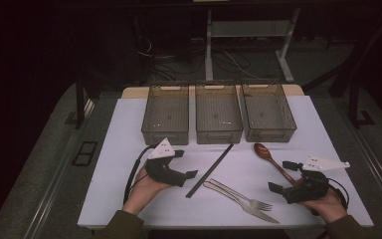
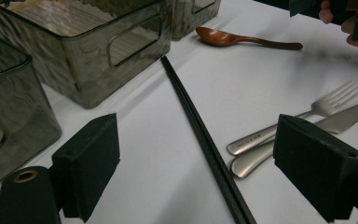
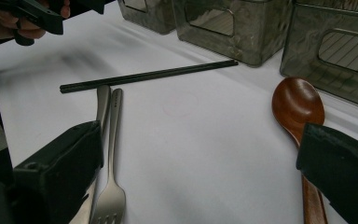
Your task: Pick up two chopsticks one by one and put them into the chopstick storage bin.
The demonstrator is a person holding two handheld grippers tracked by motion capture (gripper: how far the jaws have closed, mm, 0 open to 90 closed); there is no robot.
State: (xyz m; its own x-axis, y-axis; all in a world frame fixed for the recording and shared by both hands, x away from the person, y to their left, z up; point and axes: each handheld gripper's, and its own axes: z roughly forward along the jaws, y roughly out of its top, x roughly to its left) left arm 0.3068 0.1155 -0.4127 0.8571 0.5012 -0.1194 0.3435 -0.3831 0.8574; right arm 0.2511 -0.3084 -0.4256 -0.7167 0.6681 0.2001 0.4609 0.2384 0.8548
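A pair of black chopsticks (image 1: 210,171) lies slanted on the white mat, below the middle bin. To its right are a steel fork (image 1: 243,196) and knife (image 1: 251,208) side by side, and a brown wooden spoon (image 1: 272,157). My left gripper (image 1: 185,164) stands open just left of the chopsticks, not touching them. In the left gripper view the chopsticks (image 2: 200,126) run between the wide jaws of my left gripper (image 2: 203,163). My right gripper (image 1: 281,175) is open beside the spoon's handle. In the right gripper view the spoon (image 3: 298,102) and fork (image 3: 114,140) lie ahead of my right gripper (image 3: 196,182).
Three clear smoky bins (image 1: 165,135) (image 1: 219,135) (image 1: 269,134) stand in a row along the far side of the white mat (image 1: 129,199). Dark floor, cables and a desk frame (image 1: 209,45) lie beyond the table.
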